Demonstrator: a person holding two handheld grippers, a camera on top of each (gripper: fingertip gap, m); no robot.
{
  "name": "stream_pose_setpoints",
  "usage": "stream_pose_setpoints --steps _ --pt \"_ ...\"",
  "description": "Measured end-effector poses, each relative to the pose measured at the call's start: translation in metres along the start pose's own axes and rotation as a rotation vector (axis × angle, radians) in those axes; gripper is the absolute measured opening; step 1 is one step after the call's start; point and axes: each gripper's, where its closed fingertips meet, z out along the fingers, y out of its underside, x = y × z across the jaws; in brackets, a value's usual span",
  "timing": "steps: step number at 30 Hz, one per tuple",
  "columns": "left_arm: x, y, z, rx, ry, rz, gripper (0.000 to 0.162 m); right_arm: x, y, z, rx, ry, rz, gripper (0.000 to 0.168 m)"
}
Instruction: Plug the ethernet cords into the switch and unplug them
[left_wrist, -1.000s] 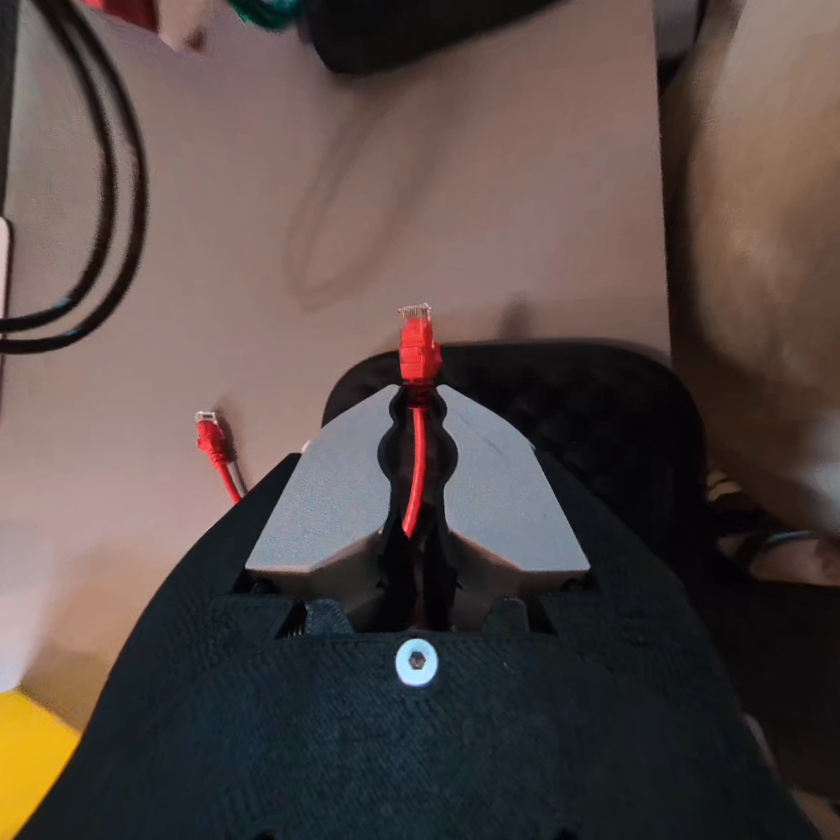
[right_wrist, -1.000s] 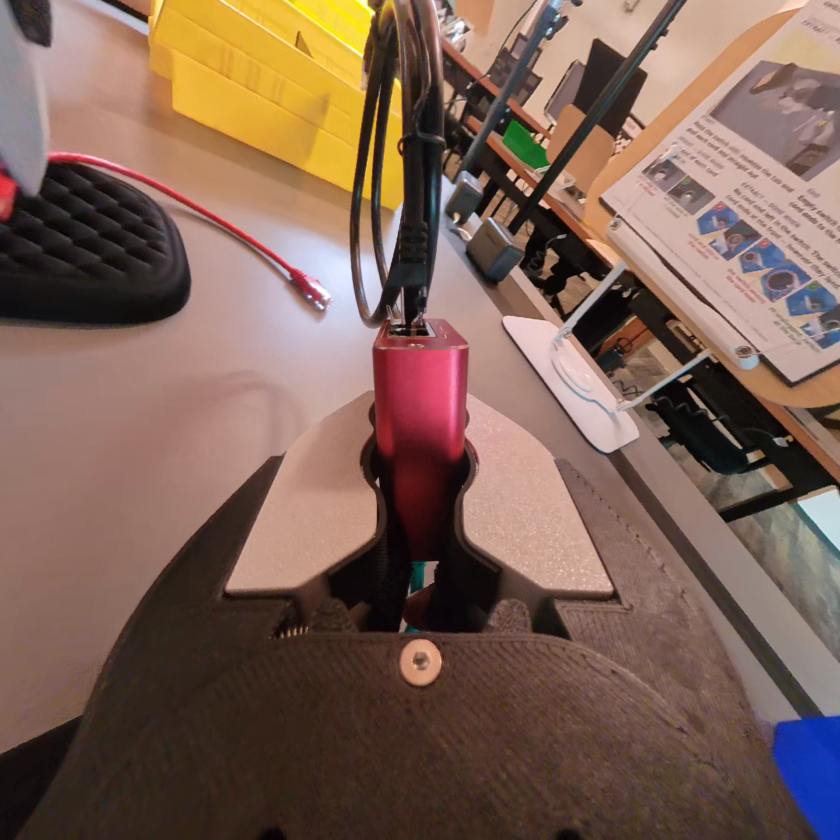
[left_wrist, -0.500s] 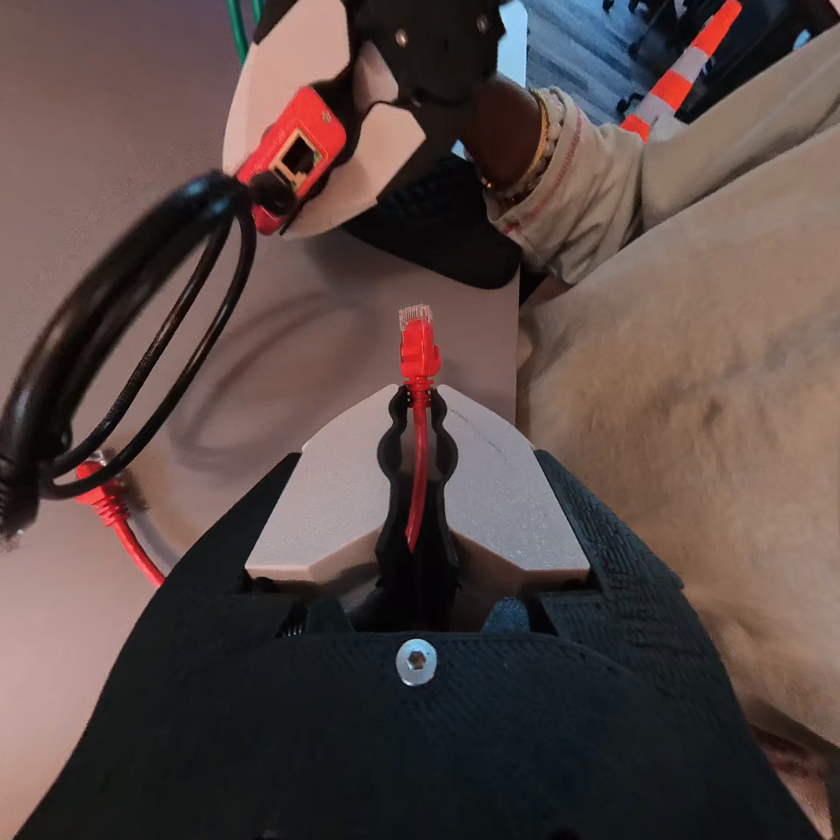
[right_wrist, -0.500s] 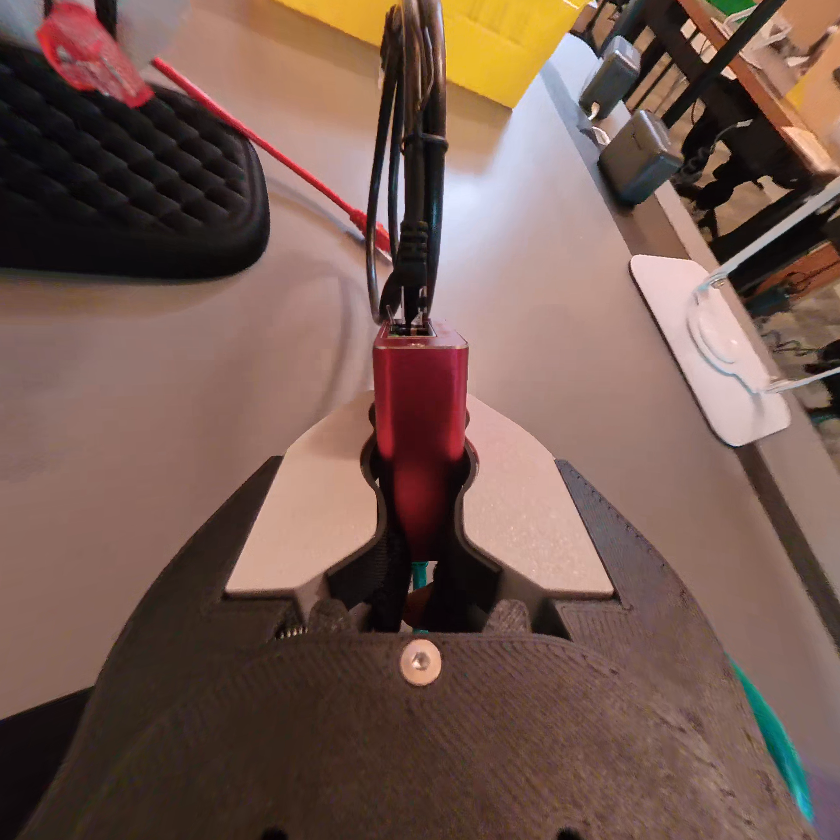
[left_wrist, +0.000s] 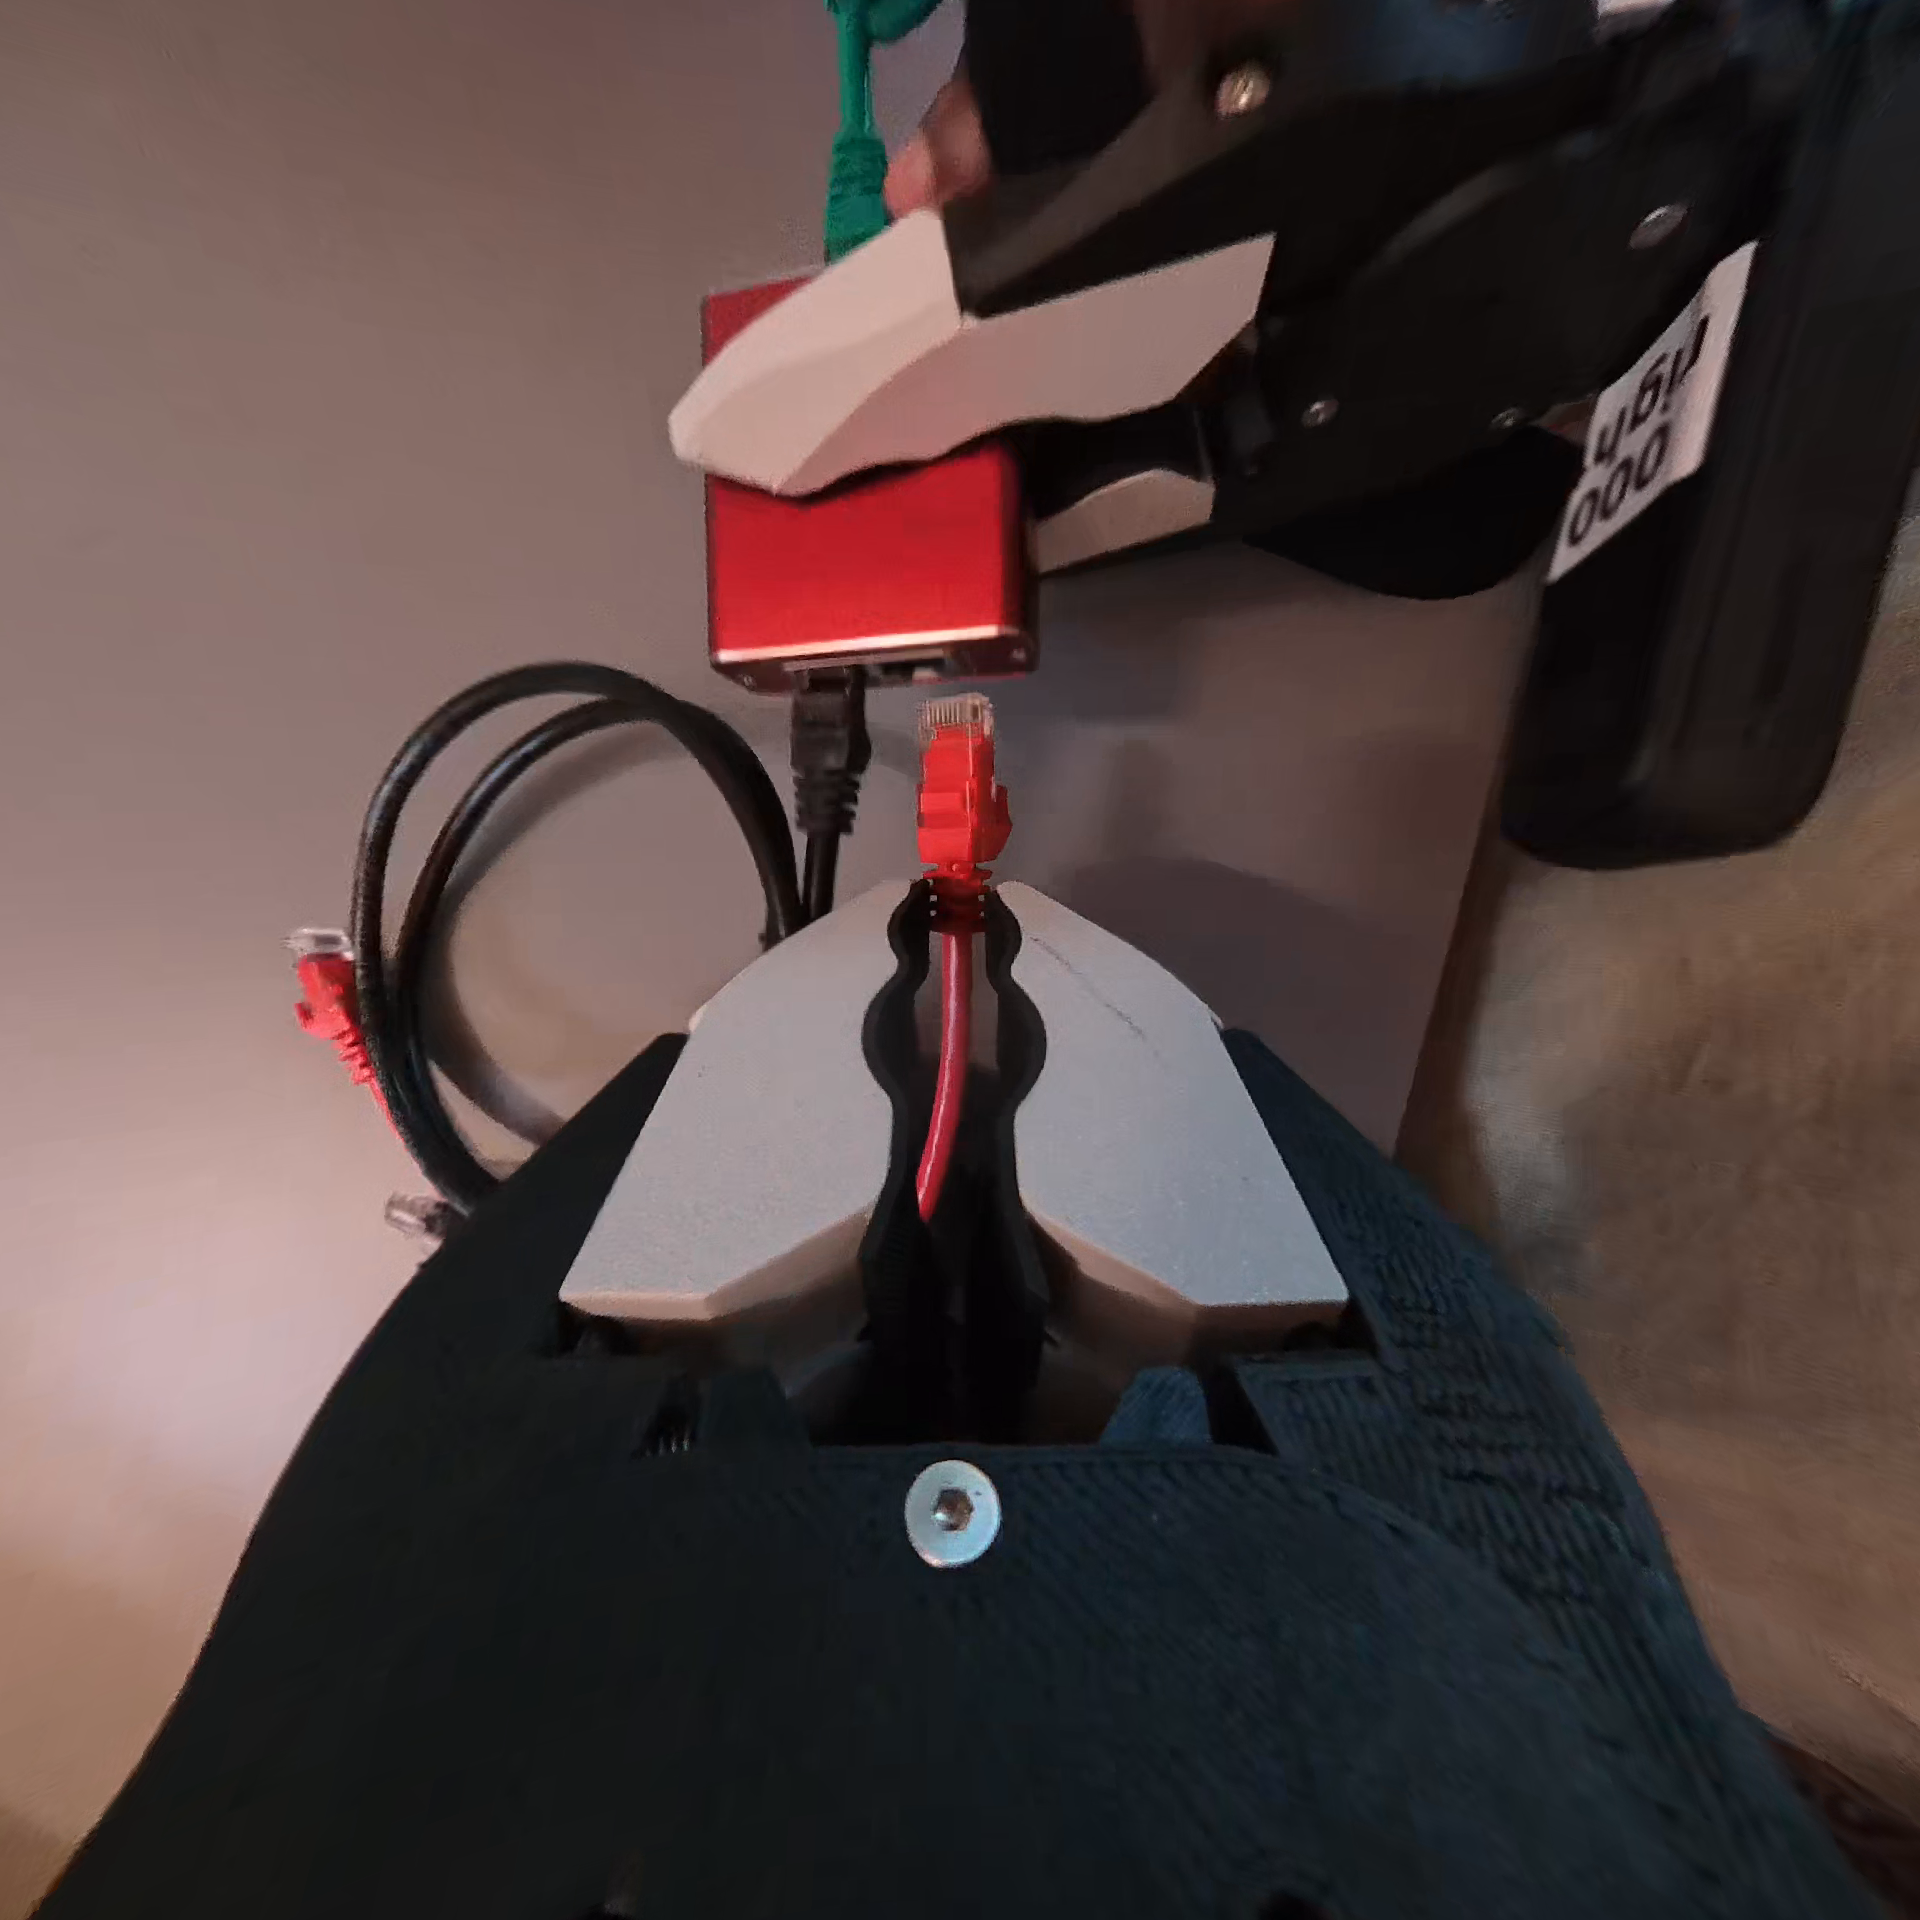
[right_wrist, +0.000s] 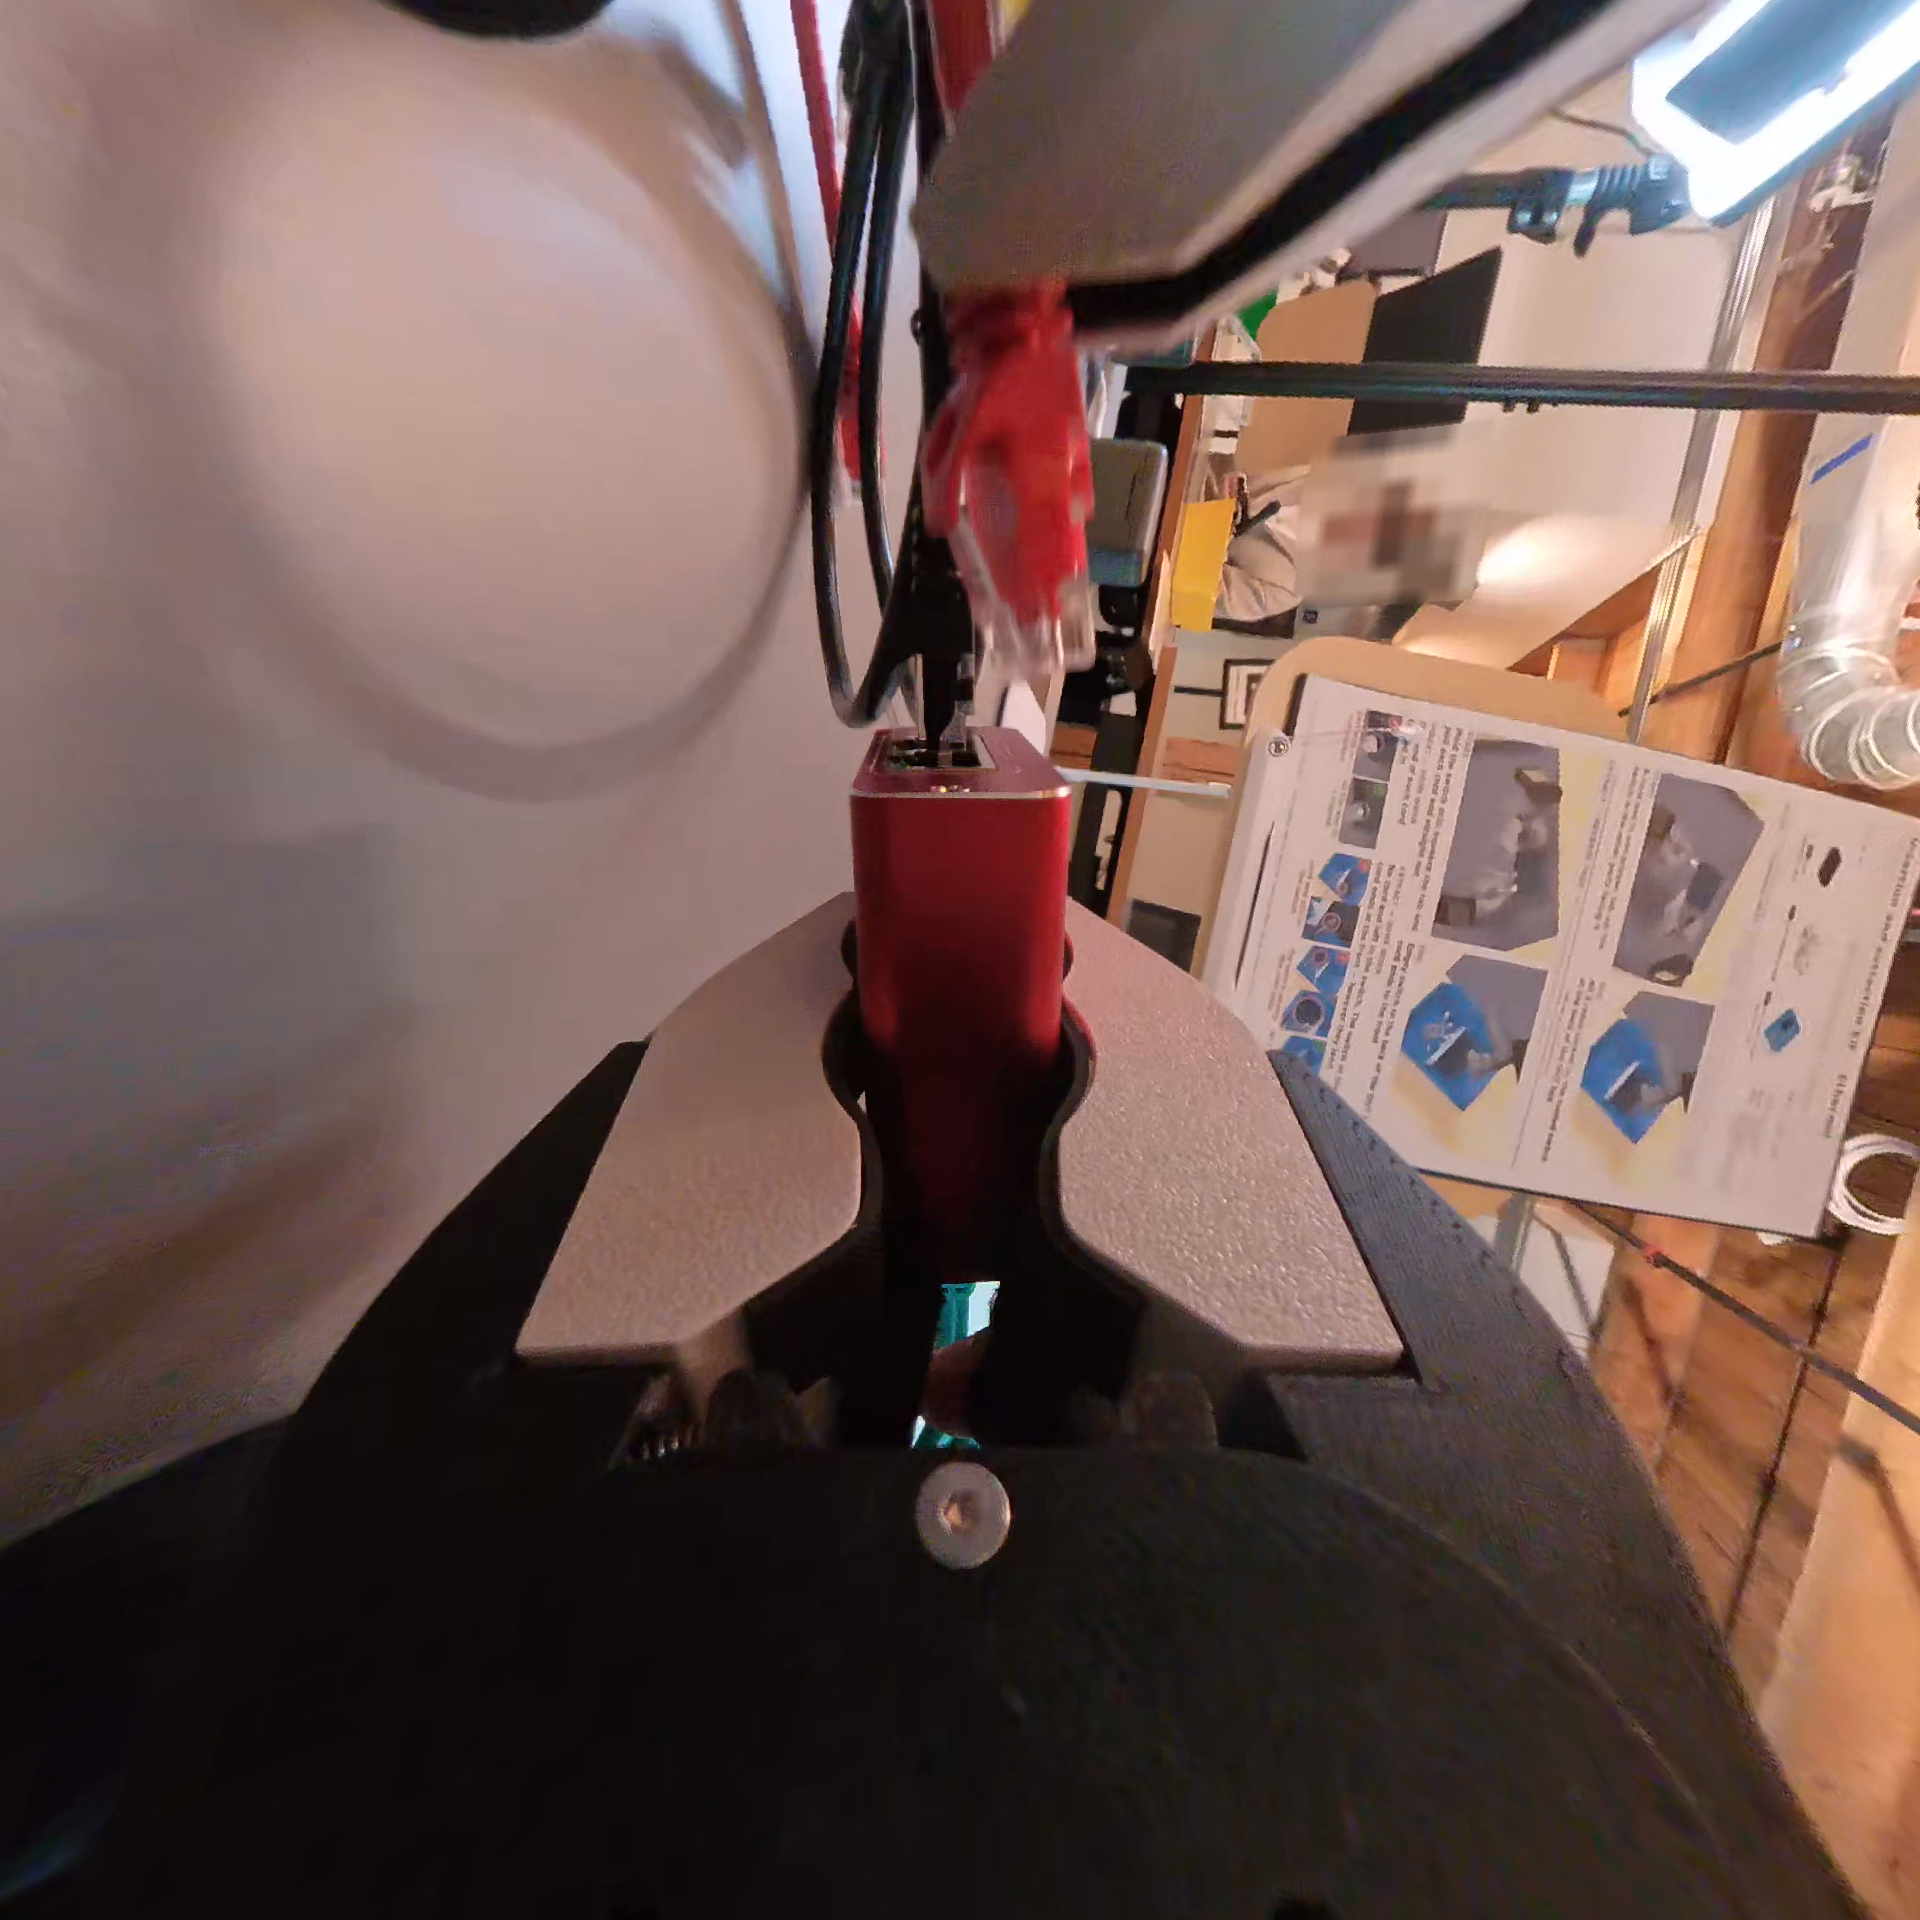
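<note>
My left gripper (left_wrist: 958, 902) is shut on a red ethernet cord, just behind its plug (left_wrist: 961, 790). The clear plug tip sits just short of the port face of the red switch (left_wrist: 868, 566). My right gripper (right_wrist: 961, 935) is shut on that switch (right_wrist: 961, 914) and holds it up in the air. In the left wrist view the right gripper's fingers (left_wrist: 852, 374) clamp the switch from the right. A black cord (left_wrist: 826, 769) is plugged into the switch and loops down to the left. A green cord (left_wrist: 854, 166) enters the switch's far side. The red plug (right_wrist: 1013, 499) shows blurred above the switch's ports in the right wrist view.
The red cord's other plug (left_wrist: 324, 1003) lies on the grey table (left_wrist: 312, 416) at the left. Beige cloth (left_wrist: 1704, 1195) fills the right of the left wrist view. A printed instruction sheet on a board (right_wrist: 1558, 956) stands at the right, with shelves and poles behind. The gap from one gripper's tips to the other's is roughly 9 cm.
The switch has swung round so its port face points at the red plug. The two grippers have closed in, and the plug tip is now just short of the ports.
</note>
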Motion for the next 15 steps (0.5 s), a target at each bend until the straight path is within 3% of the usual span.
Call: stream_pose_setpoints --steps 7,15 --pt "-0.013 0.001 0.007 -0.134 -0.209 0.136 0.011 -0.007 -0.004 0.005 0.007 -0.05 0.069 0.029" --pt "-0.019 0.002 0.014 -0.196 -0.178 0.149 0.011 -0.011 0.0 0.007 -0.032 -0.092 0.089 0.029"
